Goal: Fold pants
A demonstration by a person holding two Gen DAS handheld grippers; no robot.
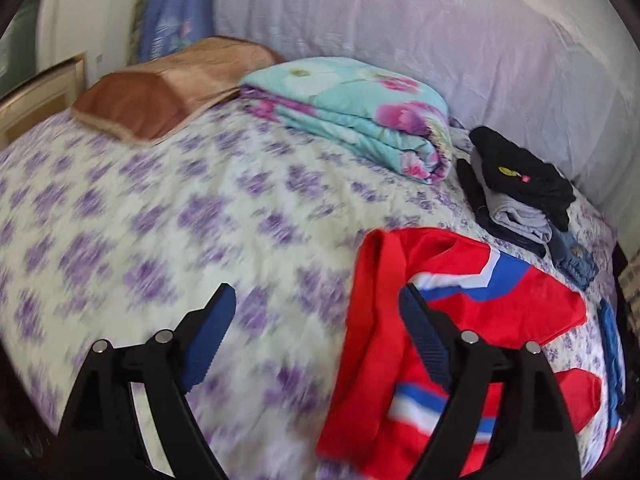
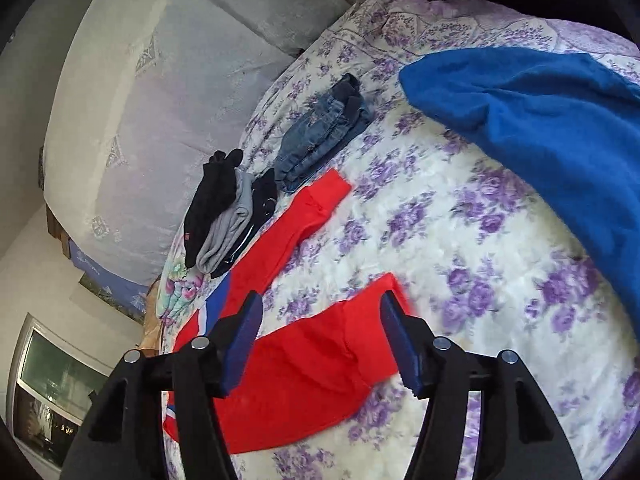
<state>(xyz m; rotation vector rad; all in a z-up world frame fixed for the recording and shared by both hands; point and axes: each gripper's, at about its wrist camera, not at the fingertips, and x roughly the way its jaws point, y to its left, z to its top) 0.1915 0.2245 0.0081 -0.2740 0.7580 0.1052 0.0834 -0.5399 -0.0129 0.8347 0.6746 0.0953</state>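
Pants: your red pants (image 1: 460, 320) with blue and white stripes lie spread on the bed (image 1: 160, 220), near its edge in front of you; in the right wrist view the two legs (image 2: 304, 364) run apart, one reaching toward the jeans.
Left tool: your left tool (image 1: 316, 336) stands wide apart above the bed; nothing sits between its blue pads (image 1: 210, 344), and one pad overlaps the pants' waist end in the picture without pinching cloth.
Right tool: your right tool (image 2: 320, 344) is also spread, raised over the nearer red leg; the pads (image 2: 400, 344) do not press on the fabric.
Folded stack: black and grey garments (image 1: 520, 188) lie piled beyond the pants, near the headboard side.
Jeans: a small folded denim pair (image 2: 324, 136) lies just beside that stack.
Blue cloth: a plain blue garment (image 2: 540, 128) lies on the bed, well apart from the red legs.
Quilt: a folded floral quilt (image 1: 352, 112) sits farther back.
Pillow: a brown pillow (image 1: 168, 88) lies beside the quilt.
Bedspread: white with purple flowers, blurred in both views.
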